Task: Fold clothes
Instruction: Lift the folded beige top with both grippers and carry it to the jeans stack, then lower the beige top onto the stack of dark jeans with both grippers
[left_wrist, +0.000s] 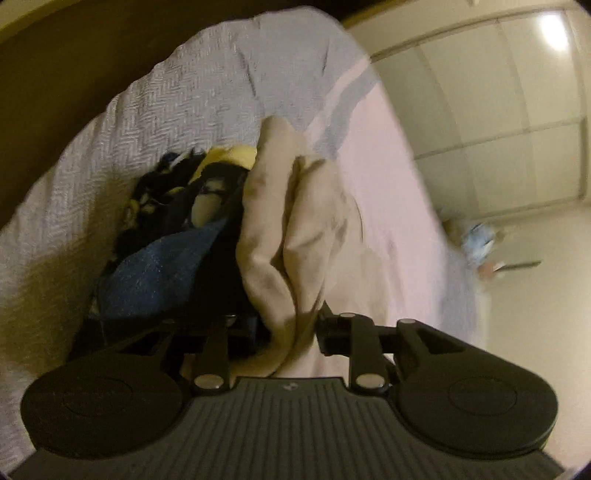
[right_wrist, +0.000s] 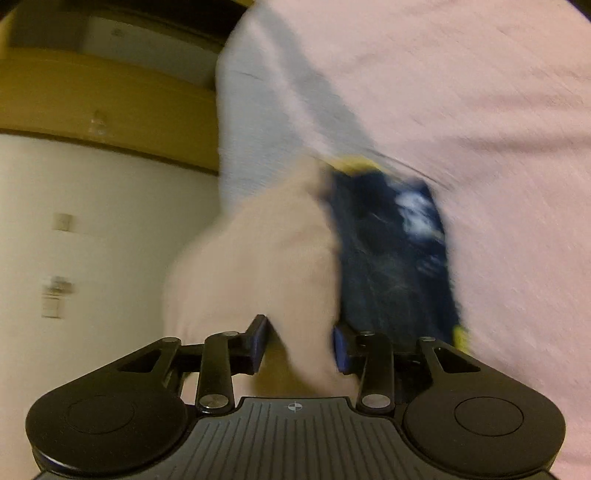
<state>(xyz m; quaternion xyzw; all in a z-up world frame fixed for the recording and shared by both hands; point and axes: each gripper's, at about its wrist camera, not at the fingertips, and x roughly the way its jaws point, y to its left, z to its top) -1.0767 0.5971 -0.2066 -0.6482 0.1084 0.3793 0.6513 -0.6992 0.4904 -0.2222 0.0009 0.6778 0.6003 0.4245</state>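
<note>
Two grippers, left gripper (left_wrist: 286, 328), right gripper (right_wrist: 301, 345), each clamping one cream garment (left_wrist: 291, 221).

Cream cloth (left_wrist: 273, 236), dark blue & yellow clothes (left_wrist: 166, 221), pink sheet (left_wrist: 388, 206) w/ grey zigzag blanket (left_wrist: 147, 110).

Behind my tools: pink bedspread (left_wrist: 384, 206) with grey woven blanket (left_wrist: 155, 122), cream closet doors (left_wrist: 491, 122), wood trim (right_wrist: 103, 96).

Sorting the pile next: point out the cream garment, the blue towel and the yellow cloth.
cream garment (left_wrist: 273, 236), left wrist view, on its bunched middle fold.
blue towel (left_wrist: 159, 273), left wrist view, on its flat face.
yellow cloth (left_wrist: 236, 155), left wrist view, on its top edge.
</note>
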